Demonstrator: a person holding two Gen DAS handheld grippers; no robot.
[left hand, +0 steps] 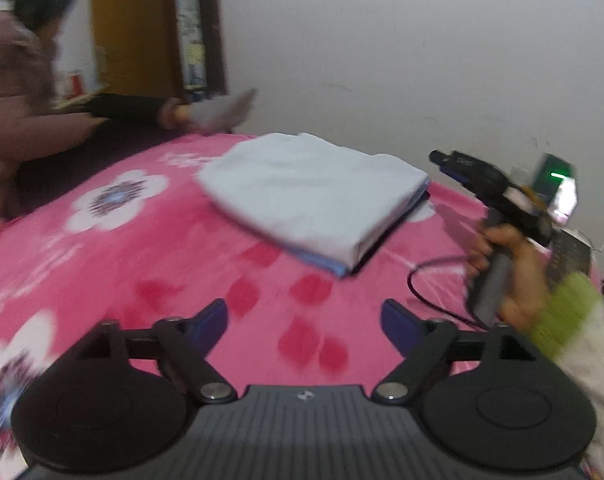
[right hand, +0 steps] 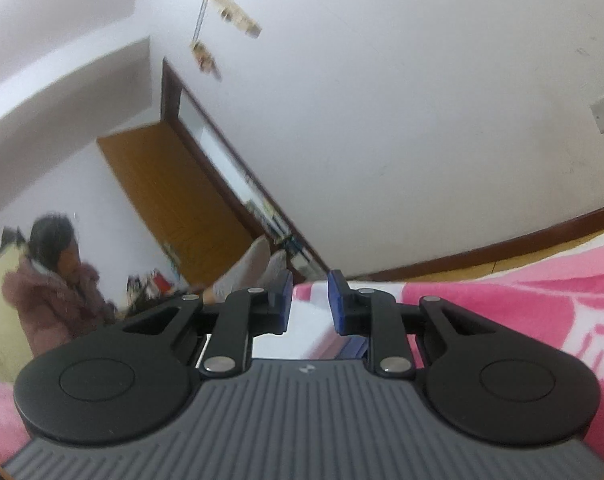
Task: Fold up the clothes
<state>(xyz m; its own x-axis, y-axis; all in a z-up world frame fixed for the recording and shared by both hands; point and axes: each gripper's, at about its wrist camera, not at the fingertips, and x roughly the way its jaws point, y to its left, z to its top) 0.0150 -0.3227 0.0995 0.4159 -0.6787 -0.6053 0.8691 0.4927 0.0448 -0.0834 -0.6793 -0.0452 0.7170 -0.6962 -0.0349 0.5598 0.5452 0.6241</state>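
A folded pale blue garment (left hand: 314, 200) lies flat on the pink flowered blanket (left hand: 141, 248), its stacked edges facing me. My left gripper (left hand: 306, 316) hovers over the blanket short of the garment, its blue pads (left hand: 213, 316) wide apart and nothing between them. A hand in a green cuff holds my right gripper (left hand: 438, 157) just right of the garment, off the blanket. In the right wrist view the right gripper (right hand: 310, 304) points level and rolled, with its blue pads (right hand: 283, 300) a narrow gap apart and holding nothing. Pale cloth (right hand: 302, 332) shows low behind that gap.
A person (left hand: 17, 92) sits on the far left of the bed, feet in grey socks (left hand: 221, 112) stretched toward the garment. A black cable (left hand: 434, 280) loops on the blanket at right. A device with a green light (left hand: 558, 188) stands by the white wall. A wooden door (right hand: 169, 192) is behind.
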